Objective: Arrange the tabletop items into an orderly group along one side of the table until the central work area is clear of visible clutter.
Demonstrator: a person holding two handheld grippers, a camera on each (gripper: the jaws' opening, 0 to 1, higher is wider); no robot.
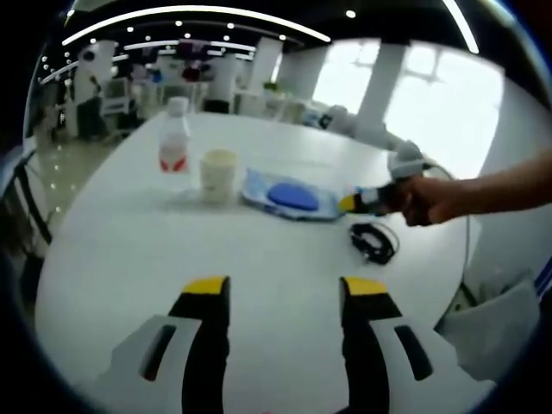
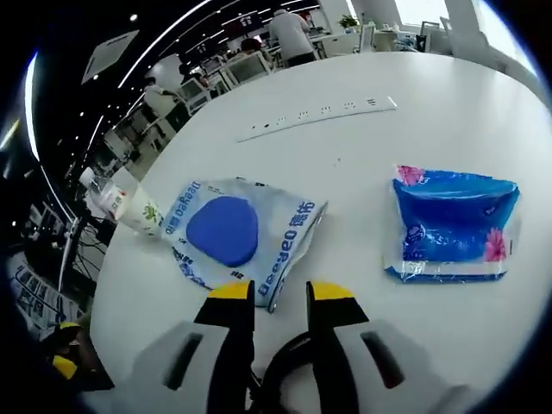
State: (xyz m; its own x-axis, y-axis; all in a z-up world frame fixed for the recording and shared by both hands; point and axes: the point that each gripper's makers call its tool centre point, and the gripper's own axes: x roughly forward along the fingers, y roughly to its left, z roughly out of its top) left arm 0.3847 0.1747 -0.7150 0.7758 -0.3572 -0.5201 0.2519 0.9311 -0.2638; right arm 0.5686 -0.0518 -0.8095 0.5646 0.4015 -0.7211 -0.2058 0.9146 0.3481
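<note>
The left gripper (image 1: 280, 289) hangs over the white table (image 1: 129, 250) with its two yellow-tipped jaws spread wide, and nothing is between them. In the left gripper view a clear water bottle (image 1: 175, 138) with a red label stands upright at the far side of the table. Just beside it stands a paper cup (image 1: 218, 174). Next to the cup lies a flat plastic pack with a blue oval on it (image 1: 289, 197). A black cable (image 1: 373, 241) lies coiled on the table near that pack. A person's hand (image 1: 427, 200) comes in from the right, holding the right gripper (image 1: 349, 203), whose yellow tip is right at the edge of the plastic pack. In the right gripper view the right gripper (image 2: 280, 297) has its jaws a little apart. The corner of the plastic pack (image 2: 233, 228) is just in front of the tips, and I cannot tell if they touch it. The paper cup (image 2: 129, 207) looks like it is lying sideways in this tilted view, close to the far edge of the pack. A blue pack of tissues (image 2: 453, 226) with pink flowers lies apart from the other things. A long white power strip (image 2: 319, 114) is set in the table farther away.
</note>
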